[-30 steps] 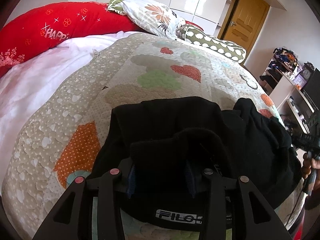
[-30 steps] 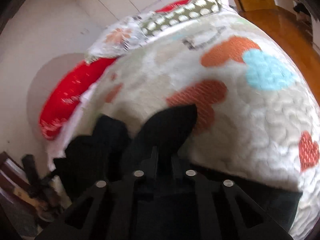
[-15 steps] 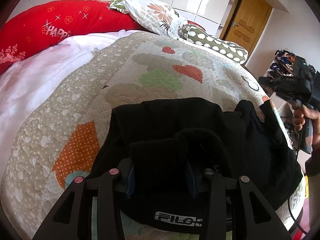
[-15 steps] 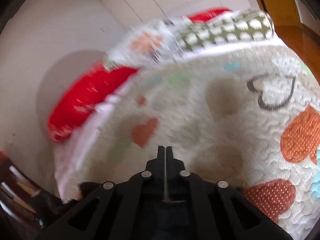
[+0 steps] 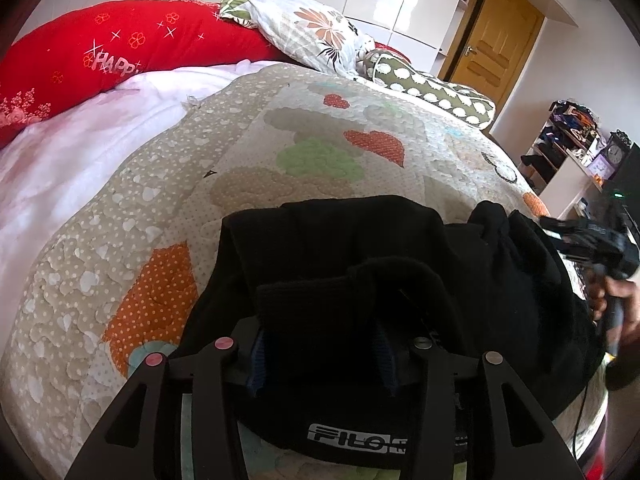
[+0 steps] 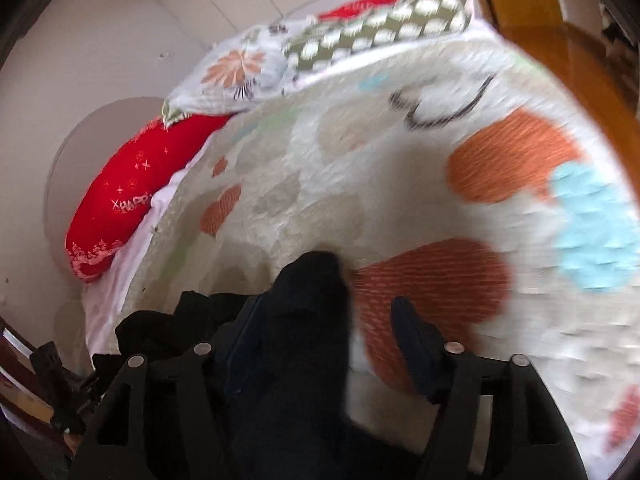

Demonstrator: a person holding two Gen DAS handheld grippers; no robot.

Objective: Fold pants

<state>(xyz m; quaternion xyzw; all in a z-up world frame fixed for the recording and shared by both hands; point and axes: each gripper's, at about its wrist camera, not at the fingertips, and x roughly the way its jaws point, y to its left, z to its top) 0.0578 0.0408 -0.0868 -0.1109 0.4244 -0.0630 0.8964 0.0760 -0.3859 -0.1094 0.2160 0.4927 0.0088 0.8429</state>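
Lying bunched on the near part of the quilt (image 5: 256, 160), the black pants (image 5: 360, 248) sit close to the bed's front edge, a white logo band turned up at the nearest fold. The left gripper (image 5: 320, 356) angles down onto them with a thick ribbed fold between its blue-padded fingers (image 5: 257, 364); both pads press against that fold, so it is grasping the pants, though its jaws have just been easing wider. The right gripper (image 6: 336, 340) also tilts down over the bed, its jaws having just been opening: a dark tongue of pants fabric (image 6: 308, 320) lies against the left finger, while the right finger (image 6: 412, 340) stands clear of it over the quilt, so the cloth is released. In the left wrist view that gripper appears at the right edge, held in a hand (image 5: 616, 300) just beyond the pile. The right wrist view is blurred. Past the pants the quilt stretches bare toward a red pillow (image 5: 120, 52), a floral pillow (image 5: 312, 32) and a green patterned bolster (image 5: 432, 88) at the head. Shelves (image 5: 568, 152) stand near the bed's right edge, a wooden door (image 5: 492, 48) behind.
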